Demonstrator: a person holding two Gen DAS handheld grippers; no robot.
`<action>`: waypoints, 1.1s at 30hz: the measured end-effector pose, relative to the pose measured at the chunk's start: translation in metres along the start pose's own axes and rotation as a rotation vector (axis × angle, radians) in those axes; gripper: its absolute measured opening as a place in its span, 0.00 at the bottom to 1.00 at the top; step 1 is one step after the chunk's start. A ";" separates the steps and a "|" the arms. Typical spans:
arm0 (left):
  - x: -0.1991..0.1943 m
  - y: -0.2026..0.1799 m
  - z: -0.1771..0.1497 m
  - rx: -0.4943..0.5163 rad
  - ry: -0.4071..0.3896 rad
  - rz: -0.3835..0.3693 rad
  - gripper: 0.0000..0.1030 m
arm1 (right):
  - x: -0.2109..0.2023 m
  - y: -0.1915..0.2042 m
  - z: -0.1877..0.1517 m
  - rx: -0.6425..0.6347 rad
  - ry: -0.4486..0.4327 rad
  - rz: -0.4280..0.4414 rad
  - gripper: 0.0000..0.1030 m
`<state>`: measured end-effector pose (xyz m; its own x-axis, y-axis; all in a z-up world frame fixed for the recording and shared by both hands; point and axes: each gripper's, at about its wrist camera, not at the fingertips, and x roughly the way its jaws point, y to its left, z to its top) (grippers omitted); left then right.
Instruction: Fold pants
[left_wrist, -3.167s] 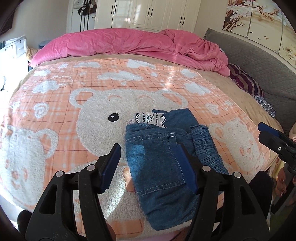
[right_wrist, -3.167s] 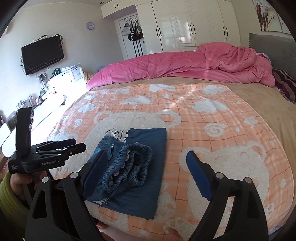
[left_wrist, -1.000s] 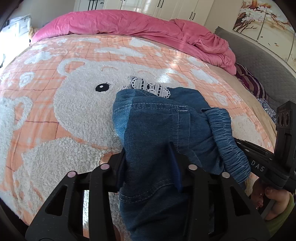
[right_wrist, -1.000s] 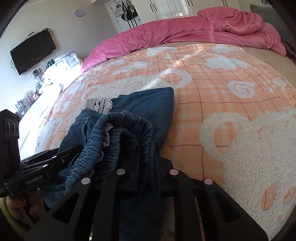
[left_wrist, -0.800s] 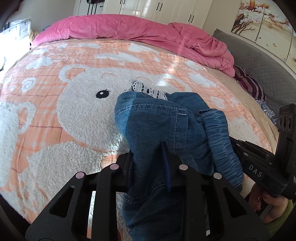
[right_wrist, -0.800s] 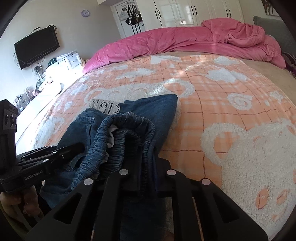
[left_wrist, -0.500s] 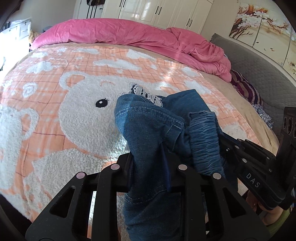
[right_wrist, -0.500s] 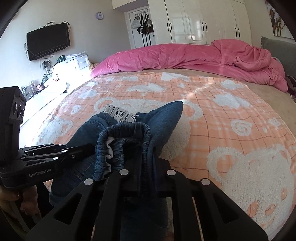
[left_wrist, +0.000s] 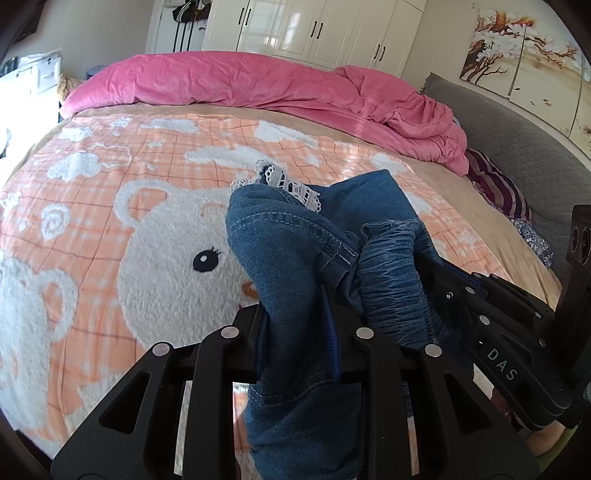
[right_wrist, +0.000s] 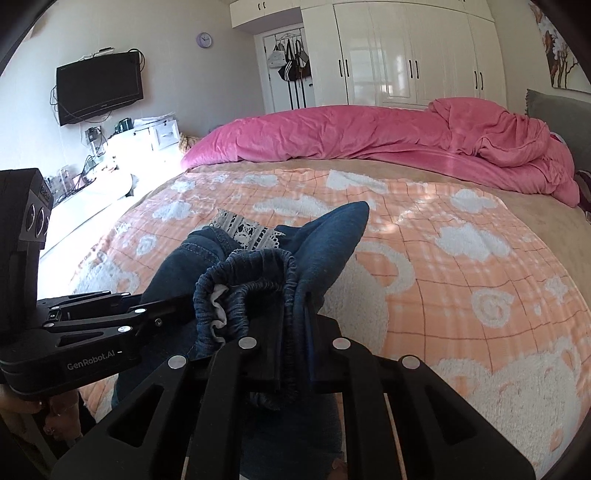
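pants (left_wrist: 295, 258): your denim cloth, matt, stitched seams, gathered elastic waistband
lace (left_wrist: 291, 186): white openwork trim on the pants
blanket (left_wrist: 110, 206): fleecy cloth, woolly raised bears and clouds
duvet (left_wrist: 258, 88): pink, soft, creased, slight sheen
left gripper (left_wrist: 295, 332): your matt black plastic, silver rivets
wardrobe (right_wrist: 406, 59): glossy white doors

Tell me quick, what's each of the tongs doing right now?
Left tongs: shut on the pants, having just been closing.
Right tongs: shut on the pants' waistband.
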<state>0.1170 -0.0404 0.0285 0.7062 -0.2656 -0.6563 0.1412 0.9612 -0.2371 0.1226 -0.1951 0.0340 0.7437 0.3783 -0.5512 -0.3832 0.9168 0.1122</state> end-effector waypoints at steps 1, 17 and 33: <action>0.003 0.000 0.003 0.005 -0.001 0.002 0.17 | 0.002 -0.001 0.002 0.000 -0.001 -0.001 0.09; 0.063 0.023 0.024 -0.011 0.025 0.052 0.17 | 0.070 -0.030 0.010 0.087 0.087 -0.018 0.09; 0.071 0.041 0.010 -0.059 0.063 0.085 0.39 | 0.086 -0.071 -0.021 0.266 0.216 -0.091 0.38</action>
<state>0.1797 -0.0188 -0.0207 0.6683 -0.1890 -0.7195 0.0402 0.9749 -0.2188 0.2024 -0.2306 -0.0384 0.6246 0.2836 -0.7276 -0.1436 0.9575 0.2500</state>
